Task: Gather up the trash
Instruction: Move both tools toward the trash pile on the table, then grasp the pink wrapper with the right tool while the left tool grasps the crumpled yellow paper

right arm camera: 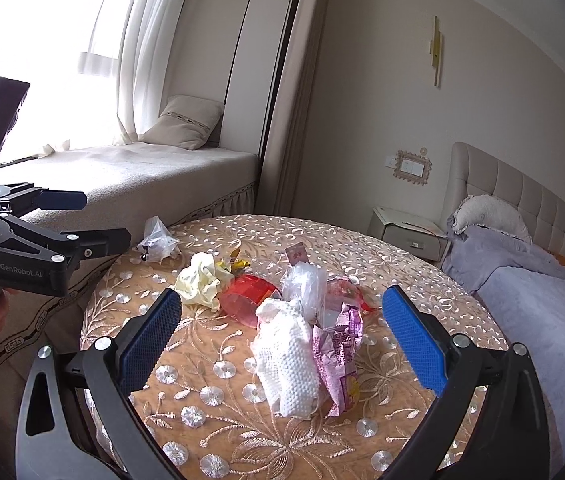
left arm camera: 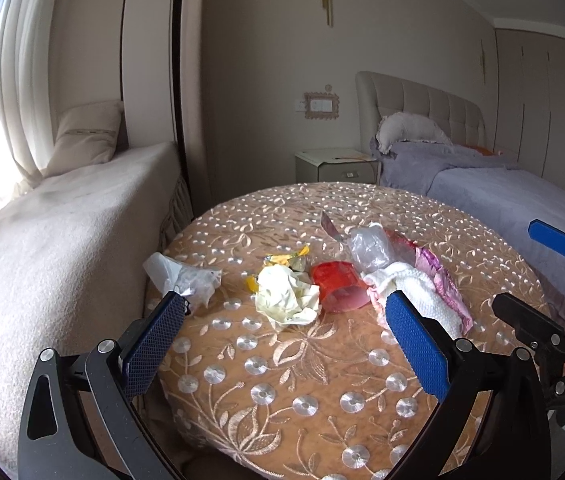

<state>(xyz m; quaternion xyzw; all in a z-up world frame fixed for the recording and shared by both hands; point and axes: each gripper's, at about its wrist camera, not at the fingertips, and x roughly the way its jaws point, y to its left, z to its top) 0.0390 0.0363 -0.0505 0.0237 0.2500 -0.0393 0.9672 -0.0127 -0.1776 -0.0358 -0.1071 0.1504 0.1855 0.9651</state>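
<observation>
Both grippers hang over the near edge of the round table (left arm camera: pixel 322 380), its embroidered cloth scattered with trash. The left gripper (left arm camera: pixel 282 332) has its jaws spread wide and holds nothing; its blue pads frame the middle of the litter from above. The right gripper (right arm camera: pixel 282 332) is just as wide apart, empty too, and sits low in front of the nearer pieces.

Here is the spread. A crumpled white plastic bag (left arm camera: pixel 186 276) lies alone near the table's left edge, well apart from the rest. In the centre, a wad of pale yellow paper (left arm camera: pixel 286 296) rests against a red plastic cup (left arm camera: pixel 336 286) tipped on its side, mouth towards the camera. Behind the paper sits a small yellow wrapper (left arm camera: pixel 288 258). To the right of the cup, a clear plastic bag (left arm camera: pixel 366 246) bunches up, touching a white paper towel (right arm camera: pixel 286 356) that lies just beside a pink snack packet (right arm camera: pixel 340 348). From the right wrist view, towel and packet lie side by side between the open jaws, touching neither pad.

Beyond the table stand a bed (left arm camera: pixel 502 196) with a grey cover, a nightstand (left arm camera: pixel 334 166) and a cushioned window seat (left arm camera: pixel 62 216).
</observation>
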